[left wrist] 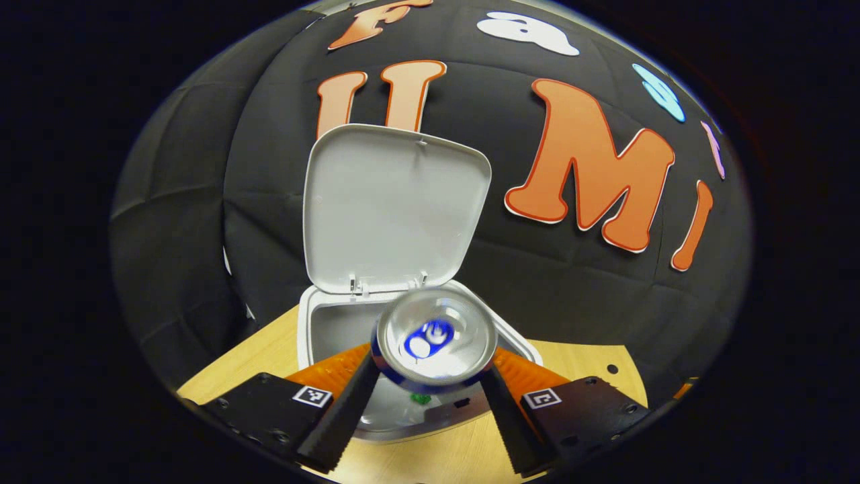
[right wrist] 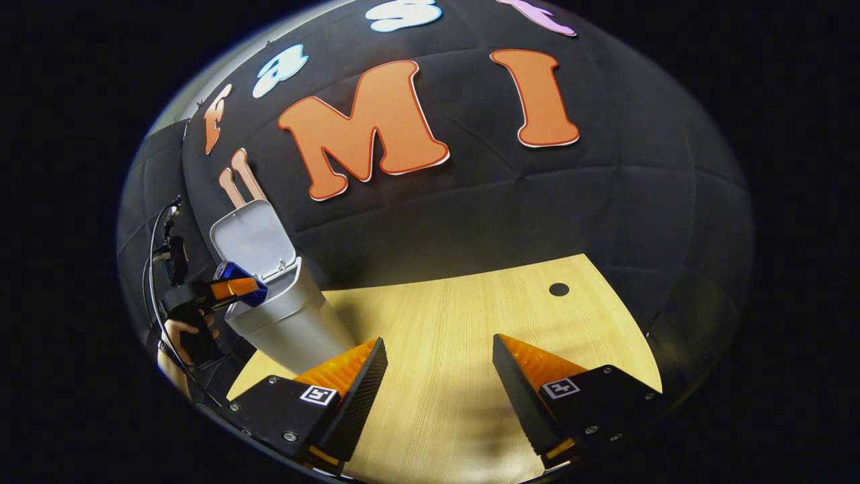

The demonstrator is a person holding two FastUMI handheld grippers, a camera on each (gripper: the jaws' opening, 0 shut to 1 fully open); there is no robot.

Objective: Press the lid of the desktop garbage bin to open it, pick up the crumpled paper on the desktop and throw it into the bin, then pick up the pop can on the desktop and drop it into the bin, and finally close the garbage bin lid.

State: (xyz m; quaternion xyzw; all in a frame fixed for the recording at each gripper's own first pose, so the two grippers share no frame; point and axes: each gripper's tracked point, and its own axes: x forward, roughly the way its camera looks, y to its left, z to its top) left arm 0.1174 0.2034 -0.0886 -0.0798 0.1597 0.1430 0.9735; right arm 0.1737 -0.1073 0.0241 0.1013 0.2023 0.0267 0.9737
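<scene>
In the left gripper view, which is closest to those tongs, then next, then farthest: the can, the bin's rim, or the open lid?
1. Pop can: held between the left tongs, touching both fingers.
2. Bin rim: just below and behind the can.
3. Open lid: standing up at the bin's back, farthest.

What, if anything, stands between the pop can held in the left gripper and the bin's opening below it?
Nothing visible does. The left gripper holds the pop can over the bin, whose lid stands upright behind the opening. In the right gripper view the can hangs at the bin's rim.
</scene>
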